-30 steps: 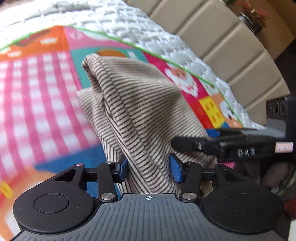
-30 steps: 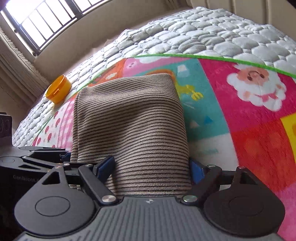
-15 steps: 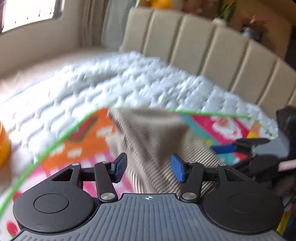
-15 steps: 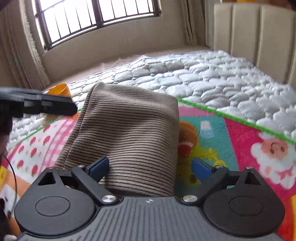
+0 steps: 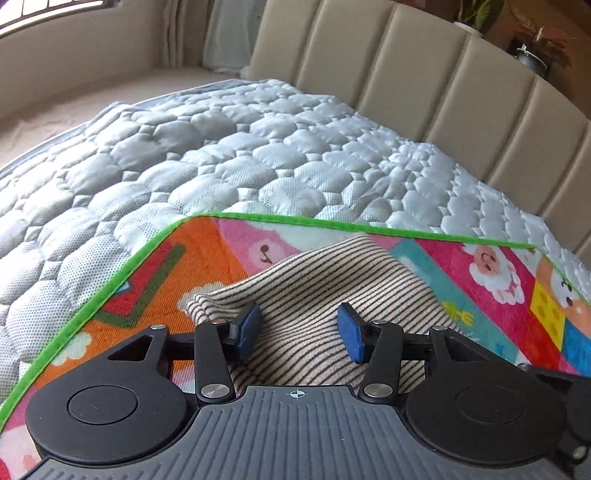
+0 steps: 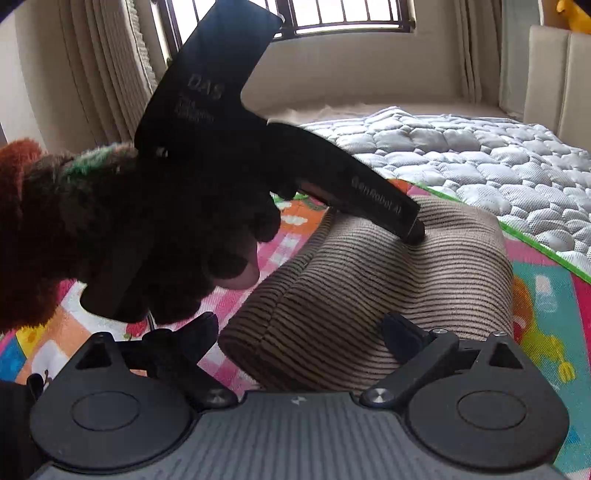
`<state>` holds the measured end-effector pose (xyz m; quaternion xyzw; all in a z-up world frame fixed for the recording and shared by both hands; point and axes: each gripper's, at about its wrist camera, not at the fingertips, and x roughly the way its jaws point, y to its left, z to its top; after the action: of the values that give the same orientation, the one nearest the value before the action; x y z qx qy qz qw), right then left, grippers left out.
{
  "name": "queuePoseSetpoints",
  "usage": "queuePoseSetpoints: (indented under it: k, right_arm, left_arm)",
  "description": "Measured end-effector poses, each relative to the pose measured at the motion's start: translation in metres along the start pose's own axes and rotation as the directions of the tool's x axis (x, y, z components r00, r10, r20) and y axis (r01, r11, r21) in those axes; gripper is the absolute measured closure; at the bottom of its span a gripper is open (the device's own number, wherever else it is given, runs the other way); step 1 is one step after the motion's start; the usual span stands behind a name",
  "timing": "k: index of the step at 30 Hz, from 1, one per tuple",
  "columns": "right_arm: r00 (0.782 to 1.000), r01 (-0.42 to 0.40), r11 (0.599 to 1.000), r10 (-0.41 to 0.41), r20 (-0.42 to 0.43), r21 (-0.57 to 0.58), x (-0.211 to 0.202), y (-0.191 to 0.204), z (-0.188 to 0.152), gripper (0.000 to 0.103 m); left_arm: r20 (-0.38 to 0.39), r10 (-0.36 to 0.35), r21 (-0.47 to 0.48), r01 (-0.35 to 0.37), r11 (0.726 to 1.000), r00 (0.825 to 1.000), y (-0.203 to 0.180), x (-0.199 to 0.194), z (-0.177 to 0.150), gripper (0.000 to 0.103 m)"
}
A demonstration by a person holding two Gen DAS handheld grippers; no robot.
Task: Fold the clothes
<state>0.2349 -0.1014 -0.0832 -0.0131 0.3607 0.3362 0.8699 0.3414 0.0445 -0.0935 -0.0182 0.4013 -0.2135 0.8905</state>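
Note:
A folded beige garment with thin dark stripes (image 5: pixel 325 291) lies on a colourful play mat (image 5: pixel 159 280) on the bed. My left gripper (image 5: pixel 299 330) is open, its blue pads just above the garment's near part. In the right wrist view the garment (image 6: pixel 391 280) is a thick folded bundle. My right gripper (image 6: pixel 299 332) is open, its jaws standing wide on either side of the bundle's near edge. The left gripper's black body (image 6: pixel 236 122), held by a dark gloved hand (image 6: pixel 155 236), presses its tip down on the top of the bundle.
A grey quilted mattress cover (image 5: pixel 229 147) surrounds the green-edged mat. A beige padded headboard (image 5: pixel 443 92) stands at the back right. A barred window (image 6: pixel 347 14) and curtains (image 6: pixel 107 70) lie beyond the bed.
Both grippers have let the garment down onto the mat. My left gripper has swung over and now rests on top of the bundle. My right gripper has drawn back to its near edge.

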Motion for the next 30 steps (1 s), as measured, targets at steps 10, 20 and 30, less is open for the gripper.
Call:
queuePoseSetpoints:
  k: [10, 20, 30]
  right_arm:
    - [0.997, 0.071, 0.902, -0.062, -0.036, 0.425, -0.031, -0.097, -0.032, 0.003]
    - [0.997, 0.081, 0.945, -0.077, -0.024, 0.318, -0.027, -0.071, -0.023, 0.016]
    - [0.986, 0.163, 0.955, -0.149, -0.072, 0.248, -0.016, -0.063, -0.042, 0.016]
  left_arm:
    - [0.031, -0.025, 0.027, 0.024, 0.999, 0.999, 0.002, 0.003, -0.004, 0.05]
    - [0.041, -0.04, -0.091, 0.044, 0.995, 0.998, 0.016, 0.004, 0.002, 0.049]
    - [0.022, 0.039, -0.189, -0.035, 0.981, 0.999, -0.02, -0.052, -0.019, 0.001]
